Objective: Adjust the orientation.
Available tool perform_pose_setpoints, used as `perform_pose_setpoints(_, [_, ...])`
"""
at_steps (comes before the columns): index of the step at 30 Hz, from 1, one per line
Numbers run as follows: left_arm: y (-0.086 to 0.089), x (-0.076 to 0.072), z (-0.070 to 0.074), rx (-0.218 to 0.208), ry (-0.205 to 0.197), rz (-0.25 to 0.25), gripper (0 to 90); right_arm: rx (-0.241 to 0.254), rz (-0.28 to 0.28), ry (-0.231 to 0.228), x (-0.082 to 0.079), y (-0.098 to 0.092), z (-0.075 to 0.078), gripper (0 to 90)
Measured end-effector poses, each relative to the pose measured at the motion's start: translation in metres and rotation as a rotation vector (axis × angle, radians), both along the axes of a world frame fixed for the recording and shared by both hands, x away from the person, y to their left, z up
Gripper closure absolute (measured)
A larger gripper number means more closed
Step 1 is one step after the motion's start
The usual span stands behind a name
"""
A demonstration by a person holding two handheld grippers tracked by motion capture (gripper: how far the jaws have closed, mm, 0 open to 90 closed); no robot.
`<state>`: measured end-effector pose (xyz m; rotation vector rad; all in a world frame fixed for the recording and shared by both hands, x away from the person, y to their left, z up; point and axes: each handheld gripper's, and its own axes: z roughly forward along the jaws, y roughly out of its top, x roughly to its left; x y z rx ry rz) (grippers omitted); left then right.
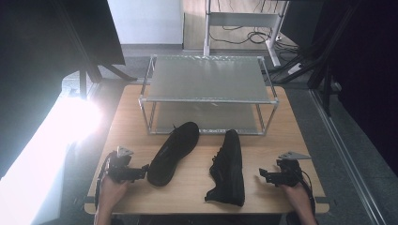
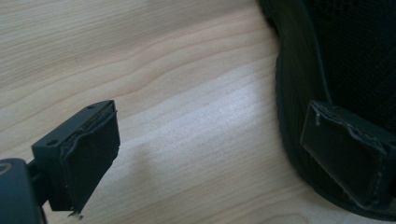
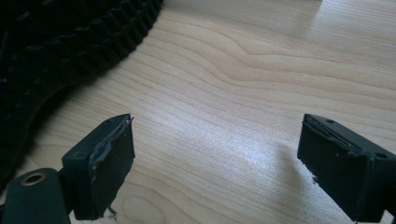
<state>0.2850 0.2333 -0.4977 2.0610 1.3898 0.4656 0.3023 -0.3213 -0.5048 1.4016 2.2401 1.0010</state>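
On wooden table (image 1: 197,187), two black shoes (image 1: 174,153) (no readable branding), both claws (image 1: 143,169) gaping

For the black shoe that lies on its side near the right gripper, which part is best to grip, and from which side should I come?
Probably the heel collar. The right shoe lies on its side, its ridged sole toward the right gripper, its opening turned away. The sole looks too broad for the open jaws. Come from the near end, at the table edge, one jaw inside the opening and one outside the heel.
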Motion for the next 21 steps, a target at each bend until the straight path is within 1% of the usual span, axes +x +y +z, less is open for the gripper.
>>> perform_pose_setpoints(2, [0.000, -0.001, 0.000, -0.003, 0.000, -0.002, 5.3, 0.000, 0.000, 0.001, 0.000, 0.000, 0.000, 11.5])
perform_pose_setpoints(3, [-0.003, -0.003, 0.000, -0.010, 0.001, -0.013, 5.2, 0.000, 0.000, 0.001, 0.000, 0.000, 0.000, 11.5])
perform_pose_setpoints(6, [-0.010, -0.008, 0.000, 0.005, 0.004, -0.033, 5.1, 0.001, -0.001, 0.000, 0.000, 0.000, 0.000, 11.5])
perform_pose_setpoints(11, [-0.024, -0.016, 0.000, 0.003, 0.011, -0.077, 4.4, 0.002, -0.001, -0.003, 0.000, 0.000, 0.001, 11.5])
perform_pose_setpoints(12, [-0.024, -0.016, 0.000, 0.003, 0.011, -0.077, 4.3, 0.003, -0.001, -0.003, 0.000, 0.000, 0.001, 11.5])
perform_pose_setpoints(13, [-0.030, -0.019, 0.000, 0.006, 0.009, -0.093, 4.3, 0.003, -0.001, -0.003, 0.000, 0.000, 0.001, 11.5])
perform_pose_setpoints(14, [-0.030, -0.019, 0.000, 0.006, 0.009, -0.093, 4.3, 0.003, 0.000, -0.003, 0.000, 0.001, 0.001, 11.5])
perform_pose_setpoints(15, [-0.037, -0.022, 0.001, 0.014, 0.006, -0.109, 4.2, 0.004, 0.000, -0.003, 0.000, 0.001, 0.001, 11.5])
perform_pose_setpoints(16, [-0.039, -0.023, 0.001, 0.017, 0.006, -0.115, 4.1, 0.005, 0.000, -0.002, 0.000, 0.001, 0.001, 11.6])
perform_pose_setpoints(18, [-0.044, -0.025, 0.001, 0.011, 0.011, -0.134, 3.6, 0.004, 0.002, -0.003, 0.000, 0.001, 0.001, 11.5])
perform_pose_setpoints(19, [-0.044, -0.025, 0.001, 0.011, 0.011, -0.134, 3.3, 0.005, 0.002, -0.003, 0.000, 0.001, 0.001, 11.5])
perform_pose_setpoints(20, [-0.050, -0.026, 0.000, 0.006, 0.013, -0.150, 2.8, 0.005, 0.003, -0.003, 0.000, 0.001, 0.001, 11.5])
perform_pose_setpoints(21, [-0.050, -0.026, 0.000, 0.006, 0.013, -0.150, 2.5, 0.005, 0.003, -0.003, 0.000, 0.001, 0.001, 11.5])
